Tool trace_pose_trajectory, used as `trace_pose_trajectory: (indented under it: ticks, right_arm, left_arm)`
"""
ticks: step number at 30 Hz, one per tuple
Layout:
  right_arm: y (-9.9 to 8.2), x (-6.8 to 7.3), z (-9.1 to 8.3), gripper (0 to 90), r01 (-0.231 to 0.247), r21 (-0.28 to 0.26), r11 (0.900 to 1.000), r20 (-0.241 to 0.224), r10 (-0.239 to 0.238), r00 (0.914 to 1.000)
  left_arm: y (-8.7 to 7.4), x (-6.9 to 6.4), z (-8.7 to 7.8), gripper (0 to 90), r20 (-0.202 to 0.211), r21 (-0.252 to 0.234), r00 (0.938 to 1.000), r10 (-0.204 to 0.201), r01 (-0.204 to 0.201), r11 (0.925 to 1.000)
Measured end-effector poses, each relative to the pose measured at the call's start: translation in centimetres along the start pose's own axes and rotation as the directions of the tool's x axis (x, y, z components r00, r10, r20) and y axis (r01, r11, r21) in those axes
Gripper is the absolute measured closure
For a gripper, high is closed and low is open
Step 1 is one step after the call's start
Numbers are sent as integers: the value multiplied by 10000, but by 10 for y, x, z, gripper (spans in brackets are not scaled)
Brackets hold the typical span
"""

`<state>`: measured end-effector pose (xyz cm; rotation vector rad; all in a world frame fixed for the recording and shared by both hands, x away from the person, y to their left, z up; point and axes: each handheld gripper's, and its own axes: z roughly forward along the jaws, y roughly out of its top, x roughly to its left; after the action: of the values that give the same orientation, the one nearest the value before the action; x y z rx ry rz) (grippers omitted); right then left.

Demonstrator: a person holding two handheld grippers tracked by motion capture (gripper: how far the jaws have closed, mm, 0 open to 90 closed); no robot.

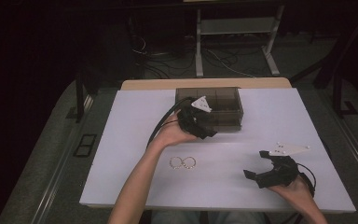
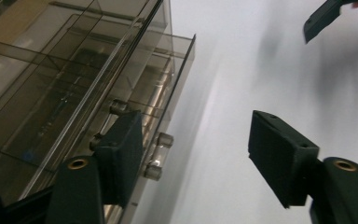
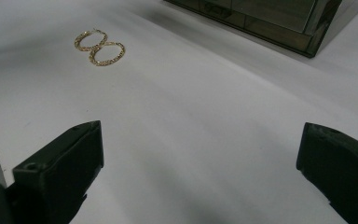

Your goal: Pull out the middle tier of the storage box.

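We hold the left tongs (image 1: 204,127) up against the front of the smoked clear drawer box (image 1: 223,100), which sits at the twelve o'clock edge of the white worktop (image 1: 121,140). Our left forearm runs in from six o'clock, slanting toward one o'clock, with the wrist bent back and the palm cupped beneath the tool body; its cable loops away toward nine o'clock. In the left gripper view the tongs lie rolled onto their side, one pad (image 2: 121,154) set against the drawer handle (image 2: 156,154), a clear bar on short metal posts on a partly drawn-out drawer front, while the other pad stands well apart over bare worktop. The jaws are parted and nothing is clamped; whether that first pad truly touches the handle we cannot tell.

Our right hand (image 1: 298,189) rests near the five o'clock corner, wrist low, palm under the tool, and the right tongs (image 1: 256,163) point toward nine o'clock. Their jaws gape wide and hold nothing.

The two gold hoop earrings (image 1: 182,162) lie side by side, touching, on the worktop at six o'clock of the box, between both tools.
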<state>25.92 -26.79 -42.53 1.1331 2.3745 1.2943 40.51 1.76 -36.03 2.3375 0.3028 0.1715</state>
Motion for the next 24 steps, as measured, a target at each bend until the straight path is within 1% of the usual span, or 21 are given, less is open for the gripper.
trace_pose_trajectory:
  ticks: [2,3,5,6,7,9,10,13,14,16,17,18,21,24]
  right_arm:
    - [0,0,0,0,-3,1,10000,-9,3,10000]
    - [0,0,0,0,33,-4,10000,-15,-33,10000]
    - [0,0,0,0,41,3,10000,-27,-41,10000]
    - [0,-1,1,0,88,13,10000,-54,-88,9999]
    - [0,-1,1,0,73,31,10000,-73,-73,9999]
    - [0,-1,1,0,52,37,10000,-67,-52,10000]
    - [0,-1,1,0,58,35,10000,-54,-58,10000]
    - [0,-1,0,0,41,24,10000,-40,-41,10000]
    - [0,-2,0,0,24,22,10000,-55,-24,10000]
    - [0,-2,0,0,39,25,10000,-72,-38,10000]
    - [0,-2,1,0,45,52,10000,-96,-44,9999]
    - [0,-2,1,0,52,114,9999,-132,-51,9999]
    - [0,-1,3,0,133,161,9998,-133,-131,9998]
    - [0,-1,3,0,118,195,9997,-127,-116,9999]
  left_arm:
    - [-1,0,1,380,-60,-29,10000,52,-52,10000]
    - [-1,1,1,411,-153,-76,9997,184,-185,9998]
    - [-2,2,3,424,-252,-134,9992,299,-303,9995]
    - [-3,2,5,448,-291,-238,9992,276,-283,9993]
    - [-4,4,8,456,-313,-198,9988,367,-373,9991]
    - [-4,5,10,478,-357,-224,9985,423,-431,9988]
    - [-5,7,13,493,-355,-112,9980,521,-525,9986]
    - [-7,9,16,511,-374,-26,9978,540,-541,9985]
    - [-8,11,18,524,-338,33,9983,481,-481,9988]
    - [-9,12,20,540,-341,27,9984,449,-448,9990]
    - [-10,14,21,540,-274,41,9984,489,-488,9988]
    - [-11,14,21,566,-271,23,9983,514,-513,9987]
    - [-12,15,21,587,-296,-80,9982,519,-522,9986]
    - [-13,16,21,613,-293,145,9972,692,-688,9975]
